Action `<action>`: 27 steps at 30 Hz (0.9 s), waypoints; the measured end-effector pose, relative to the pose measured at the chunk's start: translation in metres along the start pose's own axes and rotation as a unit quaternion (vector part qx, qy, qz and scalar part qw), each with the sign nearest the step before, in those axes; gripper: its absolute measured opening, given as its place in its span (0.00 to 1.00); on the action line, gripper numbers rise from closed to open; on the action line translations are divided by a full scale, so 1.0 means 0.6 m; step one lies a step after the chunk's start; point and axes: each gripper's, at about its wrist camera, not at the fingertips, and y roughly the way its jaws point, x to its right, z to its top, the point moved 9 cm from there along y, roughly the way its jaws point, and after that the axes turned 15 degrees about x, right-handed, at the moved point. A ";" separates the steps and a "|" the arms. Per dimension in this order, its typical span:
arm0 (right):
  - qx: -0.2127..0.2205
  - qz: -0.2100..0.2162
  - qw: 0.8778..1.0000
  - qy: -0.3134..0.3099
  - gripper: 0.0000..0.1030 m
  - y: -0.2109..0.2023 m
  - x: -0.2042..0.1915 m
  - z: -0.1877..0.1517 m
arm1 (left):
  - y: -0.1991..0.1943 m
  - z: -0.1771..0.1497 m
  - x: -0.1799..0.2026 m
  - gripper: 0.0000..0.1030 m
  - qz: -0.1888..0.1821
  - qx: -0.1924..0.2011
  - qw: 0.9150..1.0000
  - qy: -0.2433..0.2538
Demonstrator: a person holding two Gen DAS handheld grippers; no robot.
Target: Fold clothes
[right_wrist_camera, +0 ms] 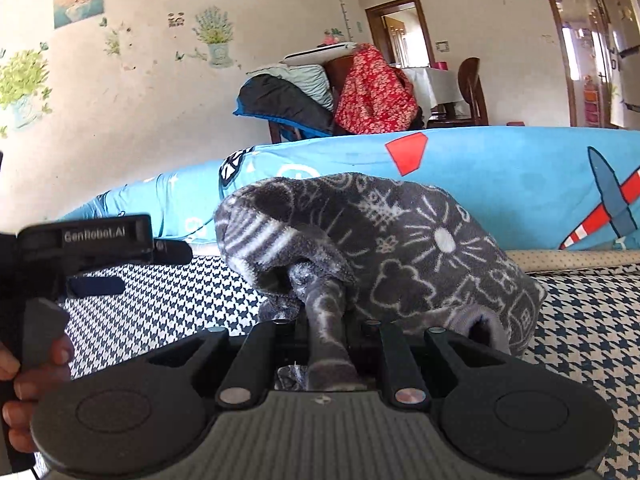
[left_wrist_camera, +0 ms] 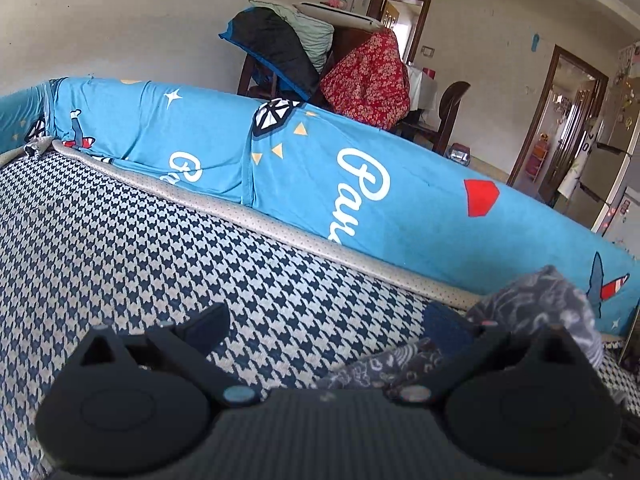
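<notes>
At the bottom of the right wrist view I see my right gripper [right_wrist_camera: 326, 344] nearly closed, its jaws pinched on a twisted fold of the grey patterned fleece [right_wrist_camera: 400, 248]. The rest of that garment bulges up just beyond the fingers in the middle of the frame and rests on the houndstooth cover [right_wrist_camera: 580, 320]. At the left edge a hand [right_wrist_camera: 24, 384] holds the other tool.

In the left wrist view my left gripper [left_wrist_camera: 328, 324] fills the bottom of the frame with its fingers [left_wrist_camera: 208, 328] spread wide and only the checked cover between them. The fleece [left_wrist_camera: 540, 300] lies at the lower right, and a flap of it lies right by the right-hand finger; I cannot tell whether it touches.

The cover spreads over the lower left of that frame, dark blue on cream, edged by a pale band [left_wrist_camera: 280, 228]. Just behind the band runs a long blue cushion [left_wrist_camera: 320, 168] printed with white script, stars and a red shape, crossing the frame from upper left to lower right.

Farther back, in the upper middle, clothes are heaped over a wooden chair [left_wrist_camera: 248, 76]: a black and blue piece [left_wrist_camera: 276, 48] and a red flowered one [left_wrist_camera: 368, 76]. The far wall [right_wrist_camera: 132, 80] carries flower stickers at the upper left of the right view, and doorways [left_wrist_camera: 560, 120] open at the right.
</notes>
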 end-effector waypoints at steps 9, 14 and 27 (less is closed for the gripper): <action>-0.027 0.072 0.994 -0.079 0.13 0.021 -0.094 -0.050 | -0.015 0.022 0.003 1.00 -0.037 0.019 0.999 -0.003; -0.056 0.122 0.984 -0.115 0.13 0.026 -0.130 -0.080 | -0.006 0.008 0.003 1.00 -0.056 -0.006 0.998 -0.012; -0.085 0.162 0.973 -0.138 0.15 0.033 -0.139 -0.099 | 0.002 -0.012 0.032 1.00 -0.098 -0.033 0.995 -0.011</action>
